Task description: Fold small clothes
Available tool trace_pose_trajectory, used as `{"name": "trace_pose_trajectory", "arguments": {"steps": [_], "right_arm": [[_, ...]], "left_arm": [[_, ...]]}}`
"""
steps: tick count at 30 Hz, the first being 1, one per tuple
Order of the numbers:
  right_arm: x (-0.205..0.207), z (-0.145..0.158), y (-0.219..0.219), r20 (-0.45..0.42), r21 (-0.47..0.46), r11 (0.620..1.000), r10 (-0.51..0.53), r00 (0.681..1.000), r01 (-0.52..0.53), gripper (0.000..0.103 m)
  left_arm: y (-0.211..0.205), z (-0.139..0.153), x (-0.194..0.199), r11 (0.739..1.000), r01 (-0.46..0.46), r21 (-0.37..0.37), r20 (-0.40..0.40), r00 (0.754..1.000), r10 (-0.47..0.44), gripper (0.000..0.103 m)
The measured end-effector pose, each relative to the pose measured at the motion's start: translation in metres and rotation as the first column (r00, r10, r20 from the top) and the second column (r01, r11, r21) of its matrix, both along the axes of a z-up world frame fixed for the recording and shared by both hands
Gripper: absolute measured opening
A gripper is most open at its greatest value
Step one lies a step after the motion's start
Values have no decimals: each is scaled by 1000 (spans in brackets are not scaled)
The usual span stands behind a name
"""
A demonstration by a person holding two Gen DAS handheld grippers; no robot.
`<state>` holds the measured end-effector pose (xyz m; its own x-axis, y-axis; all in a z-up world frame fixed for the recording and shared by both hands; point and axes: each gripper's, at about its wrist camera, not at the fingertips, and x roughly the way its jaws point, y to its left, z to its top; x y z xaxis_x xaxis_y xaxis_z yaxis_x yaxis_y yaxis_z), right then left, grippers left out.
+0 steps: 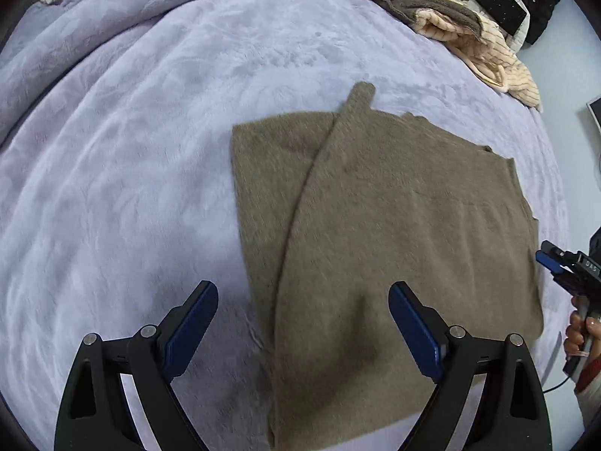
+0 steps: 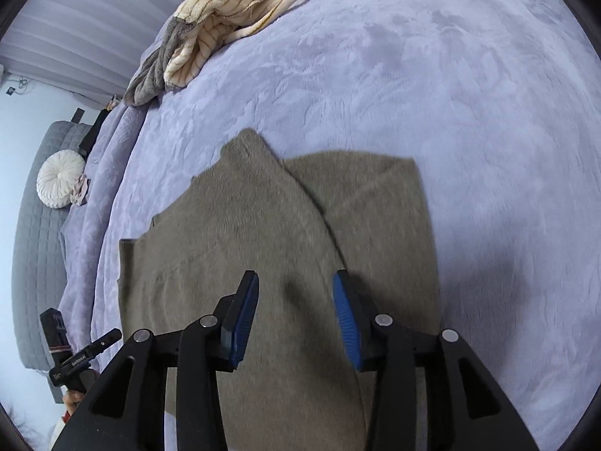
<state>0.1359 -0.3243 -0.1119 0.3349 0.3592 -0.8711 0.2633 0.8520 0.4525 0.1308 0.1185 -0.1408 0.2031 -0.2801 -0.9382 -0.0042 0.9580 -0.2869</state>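
Observation:
A fuzzy olive-brown sweater [image 1: 394, 233] lies flat on the lavender bedspread [image 1: 131, 169], with one sleeve folded diagonally across its body. My left gripper [image 1: 304, 300] is open and empty, hovering over the sweater's near left edge. In the right wrist view the same sweater [image 2: 263, 233] lies below my right gripper [image 2: 296, 289], which is open and empty above the cloth. The right gripper also shows at the right edge of the left wrist view [image 1: 563, 267].
A cream striped and grey pile of clothes [image 1: 462, 26] lies at the far edge of the bed, also in the right wrist view [image 2: 225, 11]. Black items [image 1: 526, 3] sit beyond it. A grey sofa with a round white cushion [image 2: 60, 178] stands beside the bed.

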Motion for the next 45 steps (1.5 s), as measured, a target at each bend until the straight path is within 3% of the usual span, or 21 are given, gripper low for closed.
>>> {"name": "trace_pose_trajectory", "arguments": {"steps": [7, 10, 12, 15, 17, 18, 19, 20, 23, 28, 32, 35, 40, 45], "right_arm": [[-77, -3, -7, -79, 36, 999, 3, 997, 0, 45], [-92, -1, -8, -96, -41, 999, 5, 995, -9, 46], [-98, 1, -12, -85, -47, 999, -7, 996, 3, 46], [-97, -3, -13, -83, -5, 1000, 1, 997, -2, 46], [-93, -12, -9, -104, 36, 999, 36, 994, -33, 44], [-93, -14, -7, -115, 30, 998, 53, 992, -50, 36], [-91, -15, -2, -122, 14, 997, 81, 989, -80, 10], [-90, -14, 2, -123, 11, 994, 107, 987, -106, 10], [-93, 0, 9, -109, -27, 984, 174, 979, -178, 10], [-103, 4, -1, -156, -105, 969, 208, 966, -225, 6], [-109, -21, -9, -204, -102, 971, 190, 960, -214, 6], [-107, -24, -4, -205, -133, 963, 205, 957, -235, 6], [-108, -15, -3, -213, -145, 968, 174, 962, -207, 7], [-108, 18, 8, -172, -222, 962, 119, 978, -156, 7]], "left_arm": [[-13, -11, -54, 998, 39, -46, -89, 995, -43, 93], [-16, -8, -65, 997, 49, -60, -90, 994, -54, 93], [-19, -5, -64, 995, 55, -79, -84, 995, -62, 82], [-20, -7, -63, 994, 69, -86, -88, 993, -77, 77], [-20, -14, -62, 995, 71, -72, -109, 991, -79, 55], [-19, -17, -62, 996, 70, -58, -119, 990, -76, 45], [-17, -19, -62, 997, 70, -43, -124, 989, -75, 20], [-14, -20, -63, 997, 67, -43, -129, 989, -72, 12], [-4, -8, -68, 995, 47, -93, -103, 993, -56, 8], [-1, -7, -83, 997, 70, -41, -93, 993, -74, 8], [5, -29, -93, 998, 51, -36, -108, 993, -54, 8], [6, -27, -99, 998, 54, -27, -88, 995, -56, 8], [14, -15, -110, 999, 47, 18, -75, 996, -46, 9], [20, -7, -118, 998, 36, 58, -53, 998, -33, 9]]}}
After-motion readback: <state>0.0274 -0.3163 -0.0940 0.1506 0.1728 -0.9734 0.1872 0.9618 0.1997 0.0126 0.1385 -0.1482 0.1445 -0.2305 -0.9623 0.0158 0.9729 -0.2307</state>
